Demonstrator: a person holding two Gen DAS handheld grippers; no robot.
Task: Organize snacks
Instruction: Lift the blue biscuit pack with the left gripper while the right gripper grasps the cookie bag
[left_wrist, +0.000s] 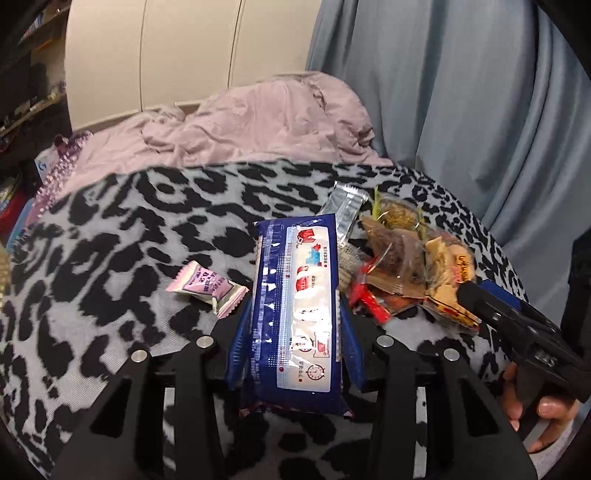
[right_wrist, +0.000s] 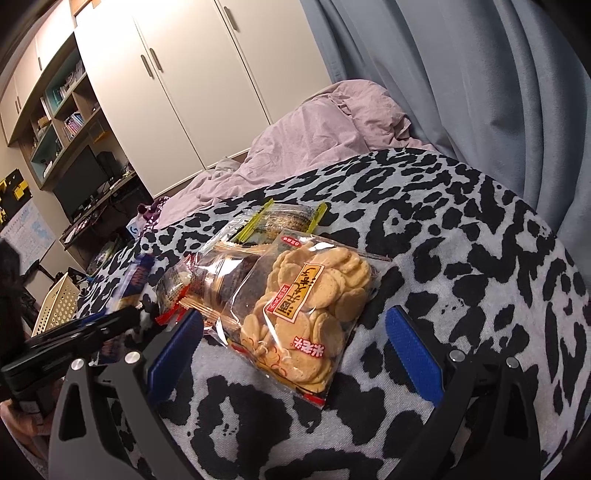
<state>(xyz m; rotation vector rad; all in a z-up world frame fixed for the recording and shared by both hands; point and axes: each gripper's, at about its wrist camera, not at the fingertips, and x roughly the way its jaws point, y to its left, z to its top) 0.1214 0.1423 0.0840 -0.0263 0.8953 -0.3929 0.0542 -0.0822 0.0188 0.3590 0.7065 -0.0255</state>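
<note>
The left gripper (left_wrist: 295, 332) is clamping a long blue packet (left_wrist: 299, 314), its two blue pads pressing against the packet's sides while the packet is lying lengthwise between them on a leopard-print blanket (left_wrist: 110, 266). Just left of the packet, a small pink candy (left_wrist: 207, 286) is resting on the blanket. Just right of it, a heap of snacks (left_wrist: 399, 266) is sitting, with a silver wrapper (left_wrist: 341, 210) poking out behind. The right gripper (right_wrist: 295, 347) is spread wide, its blue pads (right_wrist: 413, 354) standing apart on either side of the near end of a clear cracker bag (right_wrist: 306, 314) and gripping nothing. The cracker bag is lying flat on the blanket, overlapping a brown-striped bag (right_wrist: 210, 280) to its left, and a green-edged bag (right_wrist: 284, 219) is lying behind them. A hand (left_wrist: 543, 413) is holding the right gripper's handle. Beyond the blanket, a pink duvet (right_wrist: 314, 129) is bunching against grey-blue curtains (right_wrist: 461, 74) and white wardrobe doors (right_wrist: 166, 92).
</note>
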